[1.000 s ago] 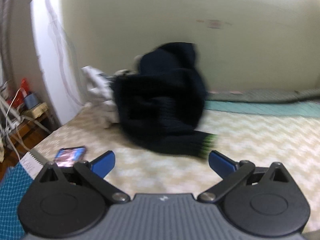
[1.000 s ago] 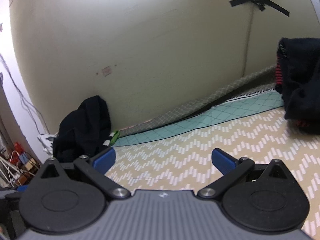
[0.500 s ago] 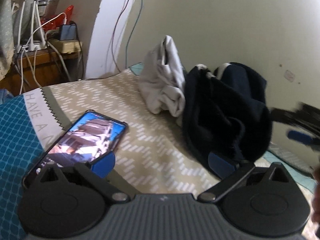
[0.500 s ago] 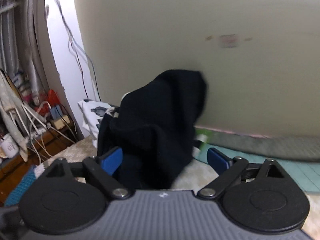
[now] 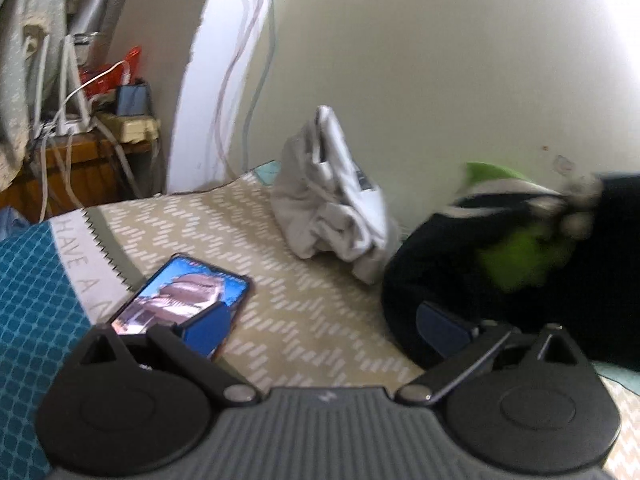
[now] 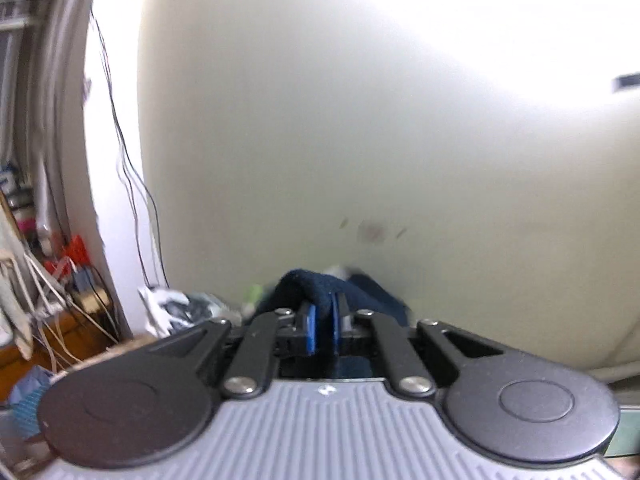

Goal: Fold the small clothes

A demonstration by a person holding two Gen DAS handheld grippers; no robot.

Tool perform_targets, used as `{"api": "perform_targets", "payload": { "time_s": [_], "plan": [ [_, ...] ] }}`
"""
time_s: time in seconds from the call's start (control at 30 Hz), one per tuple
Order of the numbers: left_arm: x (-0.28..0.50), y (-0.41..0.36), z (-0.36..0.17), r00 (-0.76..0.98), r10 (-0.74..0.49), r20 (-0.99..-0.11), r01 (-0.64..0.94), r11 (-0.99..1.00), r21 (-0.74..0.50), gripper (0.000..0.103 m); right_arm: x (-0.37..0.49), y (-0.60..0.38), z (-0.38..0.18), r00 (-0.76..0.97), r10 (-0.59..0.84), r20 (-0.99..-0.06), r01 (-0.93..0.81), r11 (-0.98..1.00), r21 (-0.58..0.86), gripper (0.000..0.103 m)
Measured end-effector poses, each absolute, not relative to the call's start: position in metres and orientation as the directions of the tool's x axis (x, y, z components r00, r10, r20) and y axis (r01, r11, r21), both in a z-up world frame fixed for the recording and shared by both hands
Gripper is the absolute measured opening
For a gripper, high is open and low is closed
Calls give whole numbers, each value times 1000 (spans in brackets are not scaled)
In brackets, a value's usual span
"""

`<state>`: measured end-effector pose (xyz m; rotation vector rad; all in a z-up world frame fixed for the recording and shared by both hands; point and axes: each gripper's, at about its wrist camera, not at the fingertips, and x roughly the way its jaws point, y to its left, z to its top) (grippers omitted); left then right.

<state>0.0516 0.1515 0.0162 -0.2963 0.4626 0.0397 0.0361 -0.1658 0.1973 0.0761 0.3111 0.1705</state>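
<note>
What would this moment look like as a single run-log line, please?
right gripper: just closed on dark garment | left gripper: open, empty | phone: on bed

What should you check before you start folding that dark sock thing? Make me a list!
1. Right gripper has hold of the dark garment: ok, its jaws have just closed and dark cloth sits pinched between the pads.
2. Left gripper ready to take a second hold: ok, open with nothing in it.
3. Garment lifted free of the grey clothes: cannot tell, the picture is blurred.
4. Phone out of the way: not ok, it lies on the patterned mat right by the left gripper.
5. Bare mat to lay the garment flat: ok, in front of the left gripper.
</note>
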Motion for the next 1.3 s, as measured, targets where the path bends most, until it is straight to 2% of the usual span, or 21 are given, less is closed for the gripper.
{"api": "perform_targets", "payload": {
  "time_s": [0.13,0.23,0.27,0.33,0.4,0.47,0.53,0.6,0.8,0.93,1.0,1.03,1.07,1.1,1.13,1.23,1.3],
  "plan": [
    [41,144,23,911,-105,-399,-4,965,-263,103,-58,-200,223,963,115,-245,-124,992,-19,0],
    [32,130,27,900,-193,-392,102,966,-239,103,-117,-231,223,937,110,-332,-129,991,-35,0],
    [29,125,28,892,-221,-395,134,962,-237,103,-137,-241,216,909,150,-388,-168,986,-14,2],
    [25,114,31,869,-284,-406,198,950,-240,103,-171,-264,199,793,329,-513,-318,942,112,10],
    [22,101,35,849,-336,-407,255,936,-242,103,-209,-277,181,760,410,-504,-380,910,167,15],
    [19,86,40,827,-374,-419,299,925,-235,103,-235,-293,171,818,377,-434,-331,926,181,57],
    [19,71,45,786,-440,-435,352,896,-270,103,-244,-311,165,871,320,-372,-256,943,212,56],
    [20,59,47,745,-490,-452,383,870,-311,103,-238,-316,156,891,284,-355,-208,949,237,56],
    [25,20,28,606,-546,-579,405,838,-366,100,-180,-331,122,899,134,-417,-61,981,183,64],
    [43,13,9,436,-713,-550,368,698,-614,99,-145,-344,80,867,110,-486,6,973,232,64],
    [57,12,1,401,-754,-520,302,645,-702,87,-134,-346,65,854,137,-502,14,958,285,64],
    [62,10,-1,408,-748,-523,282,648,-708,59,-127,-345,57,850,157,-503,10,949,314,60],
    [67,8,-2,413,-736,-537,267,661,-701,29,-123,-343,50,845,185,-502,0,938,346,50],
    [71,8,-4,399,-742,-538,257,654,-711,20,-119,-340,45,834,222,-505,-17,926,377,42],
    [70,11,-2,396,-754,-524,254,638,-727,15,-116,-335,43,821,243,-516,-24,918,395,16],
    [50,34,22,460,-745,-482,329,648,-687,10,-126,-320,57,819,298,-491,-102,917,386,13],
    [28,68,41,497,-764,-411,398,622,-674,9,-140,-311,73,807,371,-459,-202,904,376,14]
  ]
}}
